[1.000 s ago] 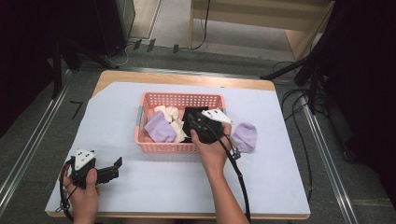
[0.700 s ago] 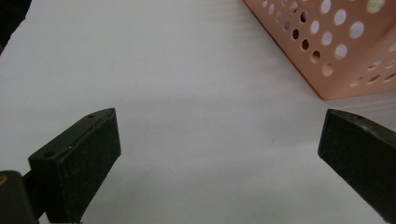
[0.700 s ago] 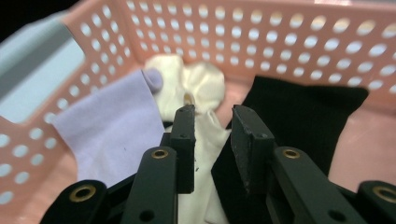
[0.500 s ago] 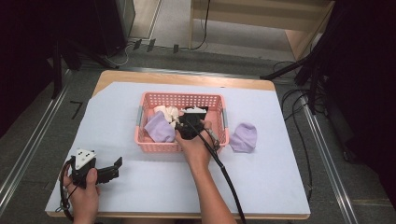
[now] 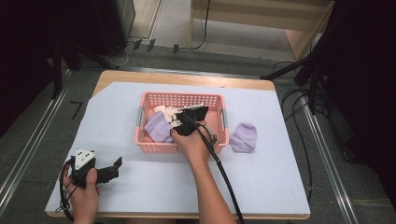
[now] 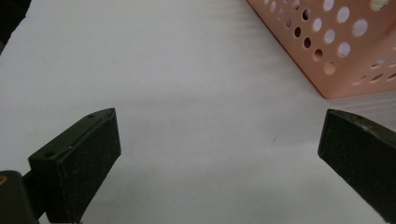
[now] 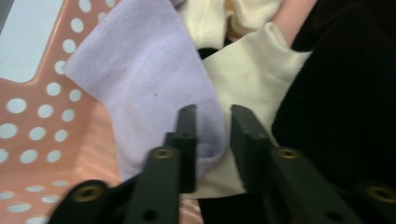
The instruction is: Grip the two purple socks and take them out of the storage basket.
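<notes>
**Right gripper closes on a lilac sock in the pink basket**

The lilac sock (image 7: 154, 88) is a soft, matte, pale violet knit with a rounded end and one tiny dark speck on its face. It lies in the pink perforated basket (image 5: 148, 147), draped toward the wall at the basket's 9 o'clock in the high view, just beside cream socks (image 7: 247, 79) and a black garment (image 7: 345, 107).

The right gripper (image 7: 212, 135) reaches into the basket from 6 o'clock. Its jaws have just been closing and stand narrowly apart, with the sock's rounded edge and a fold of cream fabric bunched between them; whether the pads already press on the cloth cannot be told.

A second lilac sock (image 5: 243, 136) lies on the white table cover (image 5: 280, 177), at 3 o'clock of the basket.

The left gripper (image 5: 105, 172) rests at the table's 7 o'clock, jaws spread wide and holding nothing.
</notes>
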Available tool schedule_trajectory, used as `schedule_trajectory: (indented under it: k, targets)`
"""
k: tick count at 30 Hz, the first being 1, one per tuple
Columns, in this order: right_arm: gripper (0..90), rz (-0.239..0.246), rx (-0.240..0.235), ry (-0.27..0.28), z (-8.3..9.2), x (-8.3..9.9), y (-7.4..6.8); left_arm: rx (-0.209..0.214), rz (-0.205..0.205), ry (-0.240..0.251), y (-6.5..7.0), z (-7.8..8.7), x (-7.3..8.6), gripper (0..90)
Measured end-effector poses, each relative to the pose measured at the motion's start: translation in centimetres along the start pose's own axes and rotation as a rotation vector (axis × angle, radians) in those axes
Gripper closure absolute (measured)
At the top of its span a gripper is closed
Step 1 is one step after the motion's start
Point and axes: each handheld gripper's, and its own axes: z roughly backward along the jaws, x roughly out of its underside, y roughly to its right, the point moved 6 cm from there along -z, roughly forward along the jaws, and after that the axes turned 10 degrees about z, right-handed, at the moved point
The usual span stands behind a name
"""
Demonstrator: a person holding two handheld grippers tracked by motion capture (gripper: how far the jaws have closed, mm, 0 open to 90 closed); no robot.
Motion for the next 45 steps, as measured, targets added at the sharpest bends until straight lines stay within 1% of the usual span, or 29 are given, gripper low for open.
schedule_trajectory:
  k: [2, 3, 5, 6, 7, 10, 12, 13, 14, 17, 18, 19, 20, 23, 27, 29, 30, 31, 32, 33, 34, 35, 36, 37, 39, 40, 42, 44, 45]
  targets:
    - [86.0, -0.002, -0.006, 0.007, 0.0, 0.0, -0.1, -0.002, 0.0, 0.001, 0.0, 0.0, 0.0, 0.1]
    - [89.1, 0.027, 0.012, 0.016, 0.1, 0.0, 0.0, 0.001, 0.001, 0.002, 0.0, 0.1, 0.0, 0.1]
    - [90.0, 0.065, 0.034, 0.066, 0.4, -0.1, -0.1, 0.004, 0.0, -0.002, 0.0, 0.0, 0.0, 0.1]
    - [90.0, 0.072, 0.031, 0.089, 0.6, -0.1, -0.1, 0.002, 0.005, -0.002, 0.0, 0.0, 0.0, 0.1]
    - [90.0, 0.085, 0.03, 0.136, 1.1, -0.3, 0.0, 0.0, 0.007, 0.0, 0.0, 0.0, 0.0, 0.1]
    - [90.0, 0.089, 0.024, 0.257, 2.4, -0.7, 0.0, 0.002, 0.004, -0.002, 0.0, 0.0, 0.0, 0.1]
    - [90.0, 0.117, 0.031, 0.315, 3.1, -0.8, 0.0, -0.003, 0.001, -0.002, 0.0, 0.0, 0.0, 0.1]
    - [90.0, 0.135, 0.036, 0.349, 3.4, -0.8, 0.0, -0.003, -0.001, 0.006, 0.0, 0.0, 0.0, 0.1]
    - [90.0, 0.146, 0.044, 0.389, 3.9, -0.9, 0.0, -0.004, -0.001, 0.002, 0.1, 0.0, 0.0, 0.1]
    - [90.0, 0.176, 0.061, 0.448, 4.6, -0.8, 0.0, -0.005, 0.001, -0.005, 0.0, 0.0, 0.0, 0.1]
    - [90.0, 0.176, 0.061, 0.448, 4.6, -0.8, 0.0, -0.005, 0.001, -0.005, 0.0, 0.0, 0.0, 0.1]
    - [90.0, 0.188, 0.074, 0.491, 5.4, -0.8, 0.1, -0.004, -0.001, -0.003, 0.0, 0.0, 0.0, 0.1]
    - [90.0, 0.181, 0.079, 0.513, 5.8, -0.7, 0.4, -0.003, 0.003, -0.004, 0.0, 0.0, 0.0, 0.1]
    - [90.0, 0.174, 0.098, 0.539, 6.5, -0.6, 1.0, 0.0, 0.002, -0.004, 0.0, 0.0, 0.0, 0.1]
    - [90.0, 0.167, 0.127, 0.559, 7.5, -0.4, 1.9, 0.001, 0.016, -0.006, -0.1, -0.1, 0.0, 0.1]
    - [90.0, 0.159, 0.142, 0.58, 8.3, -0.4, 2.4, 0.0, 0.015, -0.009, -0.1, -0.1, 0.0, 0.1]
    - [90.0, 0.154, 0.152, 0.607, 8.9, -0.4, 2.6, 0.0, 0.016, -0.009, -0.1, -0.1, 0.0, 0.1]
    - [90.0, 0.156, 0.163, 0.625, 9.3, -0.5, 2.9, 0.0, 0.017, -0.008, -0.1, -0.1, 0.0, 0.1]
    - [90.0, 0.155, 0.186, 0.653, 10.1, -0.6, 3.2, 0.0, 0.015, -0.008, -0.1, -0.1, 0.0, 0.1]
    - [90.0, 0.151, 0.201, 0.667, 10.6, -0.6, 3.4, -0.001, 0.008, -0.008, -0.1, -0.1, 0.0, 0.1]
    - [90.0, 0.145, 0.229, 0.683, 11.2, -0.6, 3.7, -0.001, 0.007, -0.005, -0.1, -0.1, 0.0, 0.1]
    - [90.0, 0.134, 0.245, 0.674, 11.3, -0.6, 4.0, -0.001, 0.007, -0.005, -0.1, -0.1, 0.0, 0.1]
    - [90.0, 0.135, 0.258, 0.661, 11.2, -0.7, 4.2, 0.0, 0.007, -0.004, -0.1, -0.1, 0.0, 0.1]
    - [90.0, 0.132, 0.274, 0.626, 10.8, -0.6, 4.4, -0.001, 0.009, -0.004, -0.1, 0.0, 0.0, 0.1]
    - [90.0, 0.134, 0.282, 0.575, 9.5, -0.6, 4.5, 0.003, 0.009, -0.005, -0.1, 0.0, 0.0, 0.1]
    - [89.7, 0.131, 0.276, 0.548, 9.0, -0.5, 4.5, 0.007, 0.011, -0.004, -0.1, 0.0, 0.0, 0.1]
    - [85.6, 0.112, 0.234, 0.495, 7.6, -0.5, 4.3, 0.008, 0.015, -0.01, -0.1, 0.0, 0.0, 0.1]
    - [78.3, 0.102, 0.201, 0.456, 6.6, -0.4, 4.0, 0.004, 0.01, -0.009, -0.1, 0.0, 0.0, 0.1]
    - [72.5, 0.088, 0.175, 0.438, 6.1, -0.4, 3.9, 0.003, 0.007, -0.006, -0.1, -0.1, 0.0, 0.1]
